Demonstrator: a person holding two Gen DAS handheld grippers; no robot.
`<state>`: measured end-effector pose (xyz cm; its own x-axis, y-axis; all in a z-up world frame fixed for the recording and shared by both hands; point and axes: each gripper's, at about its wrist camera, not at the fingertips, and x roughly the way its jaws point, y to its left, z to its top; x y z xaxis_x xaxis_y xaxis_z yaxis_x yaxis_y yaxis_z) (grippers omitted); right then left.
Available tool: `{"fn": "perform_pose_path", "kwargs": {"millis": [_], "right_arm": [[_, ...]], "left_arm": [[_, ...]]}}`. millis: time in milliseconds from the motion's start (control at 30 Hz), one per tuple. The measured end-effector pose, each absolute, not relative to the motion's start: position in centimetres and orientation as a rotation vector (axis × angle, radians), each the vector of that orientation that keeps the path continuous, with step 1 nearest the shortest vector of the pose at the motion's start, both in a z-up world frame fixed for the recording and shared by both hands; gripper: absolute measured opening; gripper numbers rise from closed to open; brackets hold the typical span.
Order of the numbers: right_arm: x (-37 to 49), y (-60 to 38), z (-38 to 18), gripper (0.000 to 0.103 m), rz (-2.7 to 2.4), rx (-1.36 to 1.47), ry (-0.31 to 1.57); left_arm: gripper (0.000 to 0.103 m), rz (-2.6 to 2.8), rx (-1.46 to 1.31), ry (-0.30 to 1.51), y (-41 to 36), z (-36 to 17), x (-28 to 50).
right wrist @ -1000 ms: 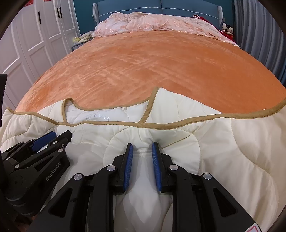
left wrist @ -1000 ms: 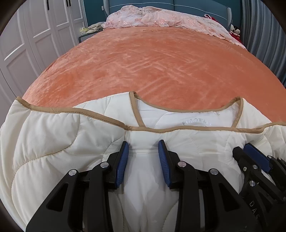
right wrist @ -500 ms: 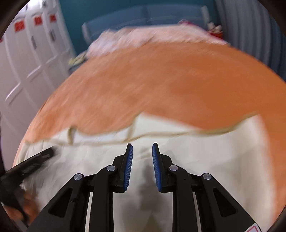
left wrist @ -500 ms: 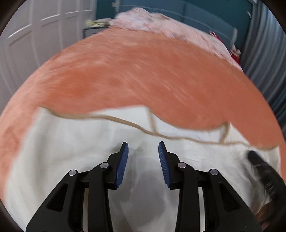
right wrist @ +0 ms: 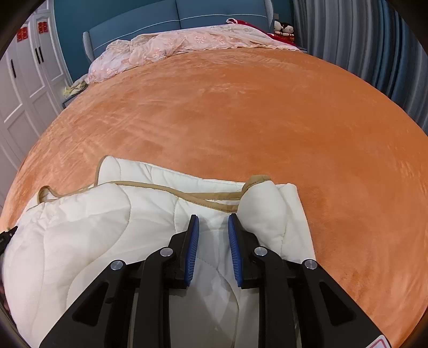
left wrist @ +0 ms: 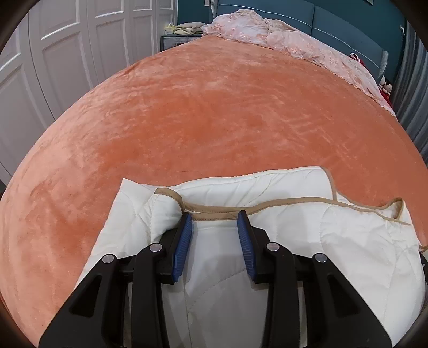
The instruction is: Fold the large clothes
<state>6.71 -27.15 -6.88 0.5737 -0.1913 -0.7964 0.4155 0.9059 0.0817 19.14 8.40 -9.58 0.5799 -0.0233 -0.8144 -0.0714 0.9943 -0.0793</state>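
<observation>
Jacket (left wrist: 267, 241) lay on bed (left wrist: 214, 120), long axis left-right, folded. Left gripper (left wrist: 214, 223) parted over left end, right gripper (right wrist: 213, 224) narrower over right end (neither gripping, fabric between fingers).

Both wrist views close, low, facing headboard (left wrist: 307, 10); share bedspread (right wrist: 240, 120)

Left tongs (left wrist: 214, 222): lower centre of frame, blue pads (left wrist: 184, 241) set wide apart, nothing clamped. Right tongs (right wrist: 213, 226): lower centre of frame, blue pads (right wrist: 193, 246) parted by a narrower gap.
</observation>
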Motion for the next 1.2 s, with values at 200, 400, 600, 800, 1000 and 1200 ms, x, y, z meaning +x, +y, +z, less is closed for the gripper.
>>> {"fn": "perform_pose_path", "kwargs": {"millis": [200, 400, 600, 800, 1000, 1200], "right_arm": [[6.2, -28.0, -7.4, 0.020, -0.350, 0.300, 0.872], [6.4, -27.6, -6.8, 0.020, -0.372, 0.271, 0.885], [5.6, -22.6, -1.7, 0.028, -0.266, 0.322, 0.802], [8.3, -14.9, -2.3, 0.028, -0.096, 0.224, 0.860], [9.3, -11.3, -4.5, 0.028, -0.089, 0.160, 0.905], [9.4, -11.2, -5.9, 0.027, -0.092, 0.155, 0.922]], "left_arm": [[0.035, 0.041, -0.075, 0.936, 8.0, -10.1, 19.1], [0.036, 0.044, -0.067, 0.933, 7.7, -10.1, 19.1], [0.036, 0.043, -0.064, 0.932, 7.5, -10.2, 19.1], [0.036, 0.037, -0.071, 0.931, 7.6, -10.1, 19.0], [0.036, 0.030, -0.083, 0.923, 7.9, -10.1, 18.7], [0.036, 0.032, -0.080, 0.918, 7.8, -10.1, 18.5]]}}
